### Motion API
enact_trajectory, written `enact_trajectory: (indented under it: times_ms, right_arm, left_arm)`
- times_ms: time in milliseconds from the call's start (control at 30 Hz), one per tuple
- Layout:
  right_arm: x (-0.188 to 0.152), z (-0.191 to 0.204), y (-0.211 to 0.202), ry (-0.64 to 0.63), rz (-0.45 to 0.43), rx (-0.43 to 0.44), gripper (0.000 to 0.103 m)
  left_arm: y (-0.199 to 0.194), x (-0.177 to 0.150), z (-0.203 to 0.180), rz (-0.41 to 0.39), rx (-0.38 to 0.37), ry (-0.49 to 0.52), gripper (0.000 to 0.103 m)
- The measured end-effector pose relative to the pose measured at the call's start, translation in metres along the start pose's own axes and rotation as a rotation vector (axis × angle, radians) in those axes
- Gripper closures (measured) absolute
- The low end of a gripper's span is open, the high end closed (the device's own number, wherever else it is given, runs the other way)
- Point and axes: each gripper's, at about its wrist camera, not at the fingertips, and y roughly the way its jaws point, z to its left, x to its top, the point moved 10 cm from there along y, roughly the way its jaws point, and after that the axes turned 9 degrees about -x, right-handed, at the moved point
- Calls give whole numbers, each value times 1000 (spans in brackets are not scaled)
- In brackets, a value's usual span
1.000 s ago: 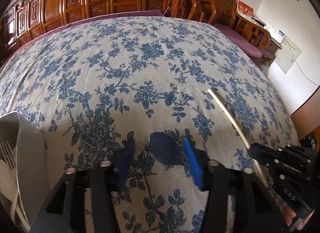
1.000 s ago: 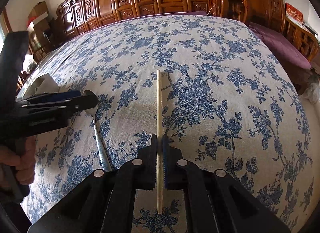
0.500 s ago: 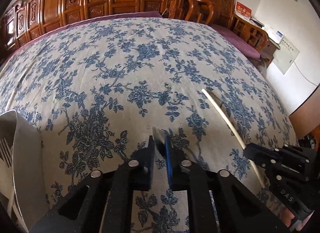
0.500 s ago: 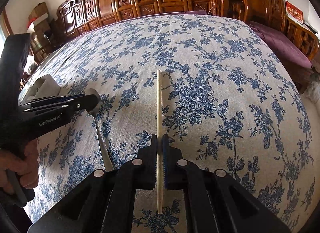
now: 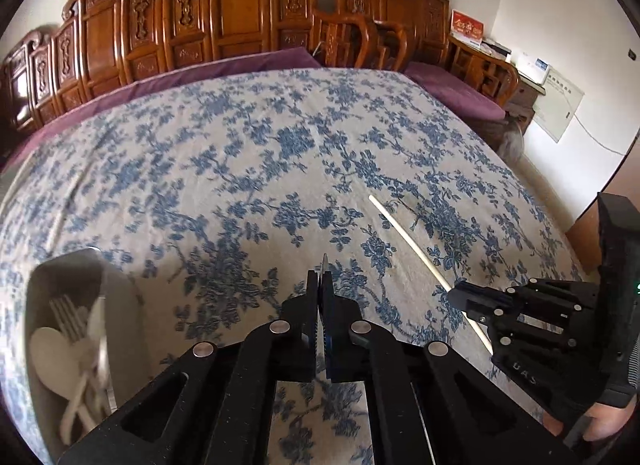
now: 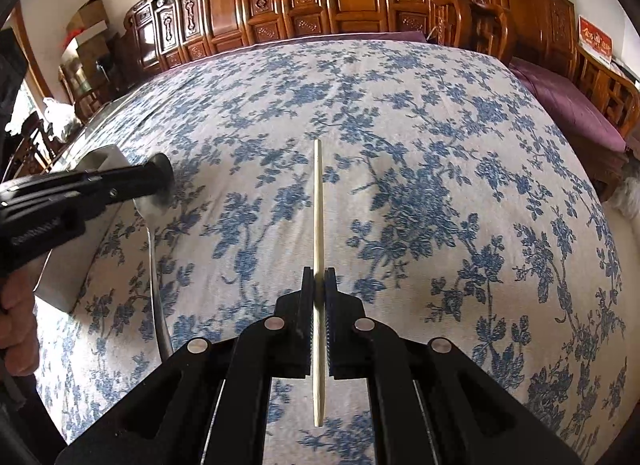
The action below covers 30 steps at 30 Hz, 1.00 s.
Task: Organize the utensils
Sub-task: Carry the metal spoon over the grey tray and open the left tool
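Two grippers are in our hands above a table covered with a blue-flowered cloth [image 6: 400, 145]. Our left gripper [image 5: 319, 285] is clenched on a metal spoon [image 6: 154, 265]: in the left wrist view only a thin sliver of the bowl's edge pokes out above the closed pads, while the right wrist view shows the bowl pinched at the tips and the handle hanging down toward the cloth. Its jaws have just been closing, with the spoon's bowl between them. Our right gripper [image 6: 319, 285] is clamped on a pale wooden chopstick [image 6: 318, 225], gripped below its middle, so that the longer part runs forward past the fingertips and a shorter part sticks out behind the pads. From the left wrist view the same chopstick slants up and to the left out of the right gripper's black tips, above the cloth.

At the left edge of the table sits a metal utensil holder [image 5: 120, 289], its opening facing us. Inside it we see a fork [image 5: 66, 317] and a white spoon [image 5: 50, 349], with other pale handles too blurred to sort out. Carved wooden chairs [image 5: 240, 17] line the far side of the table, with purple cushions [image 5: 452, 89] on the seats.
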Motion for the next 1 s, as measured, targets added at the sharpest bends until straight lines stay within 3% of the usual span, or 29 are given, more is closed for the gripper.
enact_trajectory:
  times_ms: [467, 1000]
  right_arm:
    - [3, 45, -22, -107, -50, -3, 97]
    - [12, 90, -57, -149, -121, 66, 97]
  left_arm:
    - [-77, 6, 26, -77, 38, 24, 102]
    - [-130, -1, 80, -113, 100, 2, 102]
